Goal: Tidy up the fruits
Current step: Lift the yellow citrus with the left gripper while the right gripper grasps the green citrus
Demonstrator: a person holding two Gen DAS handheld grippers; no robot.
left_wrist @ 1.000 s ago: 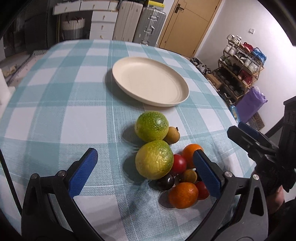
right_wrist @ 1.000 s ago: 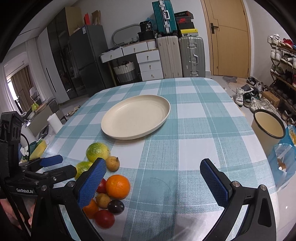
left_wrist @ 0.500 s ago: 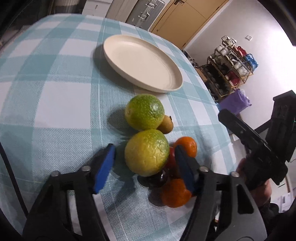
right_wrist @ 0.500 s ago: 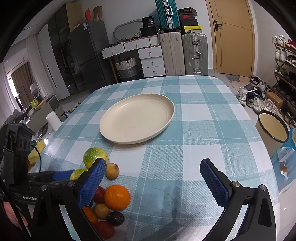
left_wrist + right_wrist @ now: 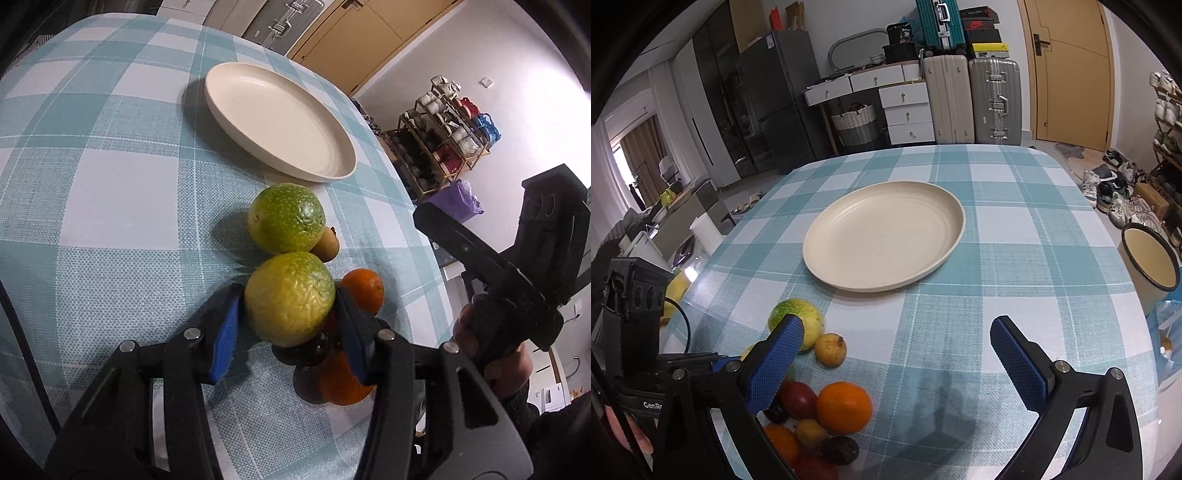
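A cream plate (image 5: pixel 280 122) lies empty on the checked tablecloth; it also shows in the right wrist view (image 5: pixel 882 236). A heap of fruit lies near it. My left gripper (image 5: pixel 290 325) is shut on a yellow-green citrus (image 5: pixel 290 297) at the heap's near side. A second green citrus (image 5: pixel 286 218) lies just beyond, with a small yellow fruit (image 5: pixel 327 243) beside it. Oranges (image 5: pixel 364 290), red and dark small fruits lie to the right. My right gripper (image 5: pixel 897 365) is open and empty, above the cloth right of the heap (image 5: pixel 844 408).
The table edge (image 5: pixel 424 236) runs to the right, with a shoe rack (image 5: pixel 454 129) beyond. A bin (image 5: pixel 1150 258) stands off the table's right side. Suitcases (image 5: pixel 973 99) and drawers stand behind the table.
My left gripper has moved forward and its fingers have closed onto the yellow-green citrus. My right gripper has drifted slightly, still open.
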